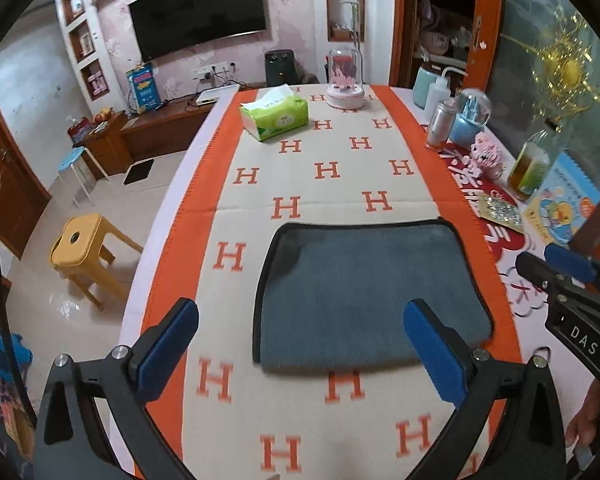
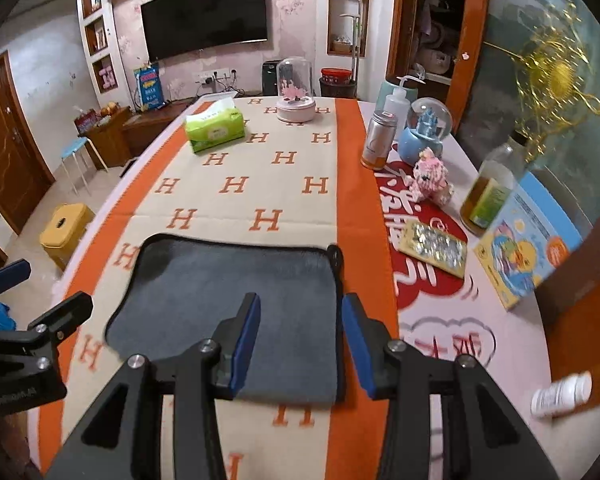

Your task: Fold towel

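A grey towel with a black hem lies folded flat on the orange-and-cream H-patterned cloth; it also shows in the right wrist view. My left gripper is open and empty, raised over the towel's near left edge. My right gripper is open and empty, above the towel's near right corner. The right gripper also shows at the right edge of the left wrist view. The left gripper shows at the left edge of the right wrist view.
A green tissue pack and a glass-domed ornament stand at the far end. Bottles, a snow globe, a pink toy, a jar and booklets line the right side. A white bottle lies near right. Yellow stool stands left.
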`<state>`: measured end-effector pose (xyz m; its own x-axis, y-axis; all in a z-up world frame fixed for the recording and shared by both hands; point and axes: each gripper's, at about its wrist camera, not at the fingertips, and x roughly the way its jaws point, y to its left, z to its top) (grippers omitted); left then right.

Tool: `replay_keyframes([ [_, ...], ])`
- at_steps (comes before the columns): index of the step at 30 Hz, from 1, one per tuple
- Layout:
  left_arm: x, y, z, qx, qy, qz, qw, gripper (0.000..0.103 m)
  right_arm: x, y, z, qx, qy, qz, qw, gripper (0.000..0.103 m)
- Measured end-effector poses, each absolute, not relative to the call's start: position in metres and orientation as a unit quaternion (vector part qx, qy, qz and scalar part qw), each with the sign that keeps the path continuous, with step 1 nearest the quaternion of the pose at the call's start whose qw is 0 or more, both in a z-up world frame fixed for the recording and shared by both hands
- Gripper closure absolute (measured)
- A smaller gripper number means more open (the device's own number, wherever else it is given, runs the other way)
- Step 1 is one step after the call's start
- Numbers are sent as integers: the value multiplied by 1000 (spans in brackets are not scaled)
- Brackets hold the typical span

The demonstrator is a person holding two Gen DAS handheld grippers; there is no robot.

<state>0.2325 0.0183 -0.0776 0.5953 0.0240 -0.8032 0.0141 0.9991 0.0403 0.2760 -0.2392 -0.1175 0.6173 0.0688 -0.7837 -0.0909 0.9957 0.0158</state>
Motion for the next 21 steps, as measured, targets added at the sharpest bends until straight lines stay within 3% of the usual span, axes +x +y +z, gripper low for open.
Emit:
replay_keyframes([
  [16, 94, 27, -18, -24, 417, 33, 908, 1, 158, -254, -71, 15, 412, 80, 907, 60],
  [21, 66, 15, -1, -14, 407, 33, 913, 1, 127, -259, -57, 17, 397, 88, 913, 48],
])
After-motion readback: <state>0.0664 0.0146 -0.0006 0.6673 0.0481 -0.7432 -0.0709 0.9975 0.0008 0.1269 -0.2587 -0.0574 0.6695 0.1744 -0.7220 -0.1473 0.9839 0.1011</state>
